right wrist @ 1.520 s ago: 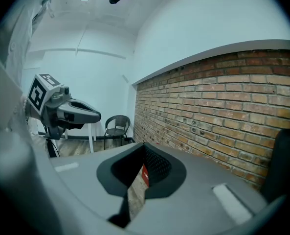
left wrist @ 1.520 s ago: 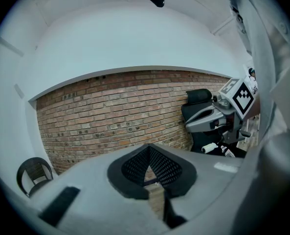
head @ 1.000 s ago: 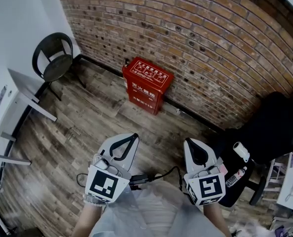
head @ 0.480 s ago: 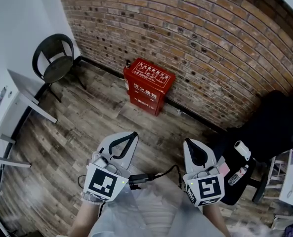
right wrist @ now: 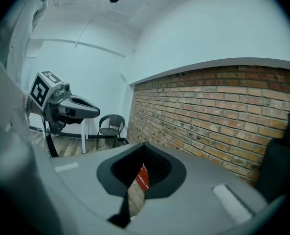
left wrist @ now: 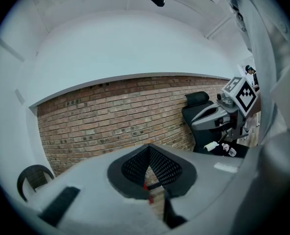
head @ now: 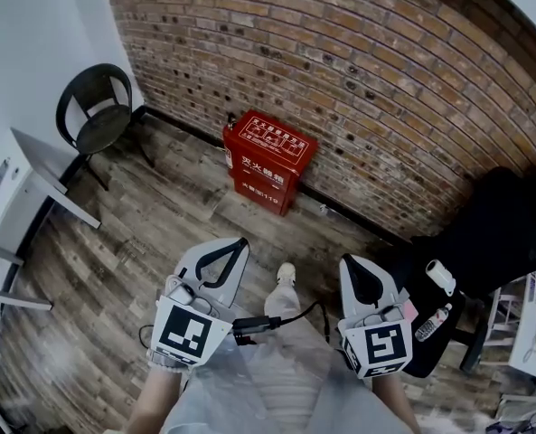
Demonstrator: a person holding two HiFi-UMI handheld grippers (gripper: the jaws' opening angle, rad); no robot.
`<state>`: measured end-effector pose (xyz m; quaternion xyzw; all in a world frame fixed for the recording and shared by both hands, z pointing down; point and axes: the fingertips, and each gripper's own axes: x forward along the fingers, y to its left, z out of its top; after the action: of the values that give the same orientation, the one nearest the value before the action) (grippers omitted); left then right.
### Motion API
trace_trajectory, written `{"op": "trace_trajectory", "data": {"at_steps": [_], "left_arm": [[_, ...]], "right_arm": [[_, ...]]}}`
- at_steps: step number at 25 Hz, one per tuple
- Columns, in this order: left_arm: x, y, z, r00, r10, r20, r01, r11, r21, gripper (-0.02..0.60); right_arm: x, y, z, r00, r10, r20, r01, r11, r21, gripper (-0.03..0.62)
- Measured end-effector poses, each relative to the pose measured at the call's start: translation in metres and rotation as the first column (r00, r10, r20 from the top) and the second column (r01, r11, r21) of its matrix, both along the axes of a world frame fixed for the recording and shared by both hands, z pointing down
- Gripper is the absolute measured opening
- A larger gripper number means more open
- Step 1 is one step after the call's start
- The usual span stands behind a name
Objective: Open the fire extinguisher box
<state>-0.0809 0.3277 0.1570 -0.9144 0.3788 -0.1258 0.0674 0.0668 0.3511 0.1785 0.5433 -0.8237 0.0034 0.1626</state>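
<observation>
The red fire extinguisher box stands shut on the wooden floor against the brick wall, with white print on its lid and front. Both grippers hang in the air well short of it. My left gripper is low and left of centre, its jaws together and nothing between them. My right gripper is to its right, also shut and empty. In the left gripper view, a red sliver of the box shows through the slit of the left gripper. The right gripper view shows the box below the right gripper.
A black round-backed chair stands at the wall's left corner. A white table runs along the left. At the right are a black office chair, a white roll and a bottle. A shoe shows between the grippers.
The person's shoe has stepped into view between the grippers. The view has shifted slightly toward the box. Both grippers stay shut and hold much the same place.
</observation>
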Motion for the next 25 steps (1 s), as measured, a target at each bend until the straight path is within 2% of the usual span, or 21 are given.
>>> {"op": "trace_trajectory", "data": {"at_steps": [12, 16, 22, 25], "left_arm": [[0.005, -0.047, 0.01, 0.998, -0.003, 0.058, 0.003, 1.0, 0.004, -0.002], [0.006, -0.077, 0.012, 0.997, -0.038, 0.062, 0.038, 0.999, -0.003, -0.002], [0.009, -0.133, 0.012, 0.996, -0.092, 0.022, 0.093, 0.995, -0.04, -0.002], [0.015, -0.162, 0.008, 0.994, -0.104, 0.043, 0.105, 0.994, -0.029, -0.002]], "right_arm": [[0.007, -0.065, 0.01, 0.999, -0.017, 0.027, 0.017, 1.0, 0.0, 0.008], [0.007, -0.103, 0.013, 0.998, -0.054, 0.033, 0.054, 0.998, -0.011, 0.008], [0.006, -0.166, 0.017, 0.993, -0.109, 0.04, 0.11, 0.993, -0.032, 0.008], [0.01, -0.199, 0.015, 0.99, -0.129, 0.046, 0.131, 0.991, -0.033, 0.008]]}}
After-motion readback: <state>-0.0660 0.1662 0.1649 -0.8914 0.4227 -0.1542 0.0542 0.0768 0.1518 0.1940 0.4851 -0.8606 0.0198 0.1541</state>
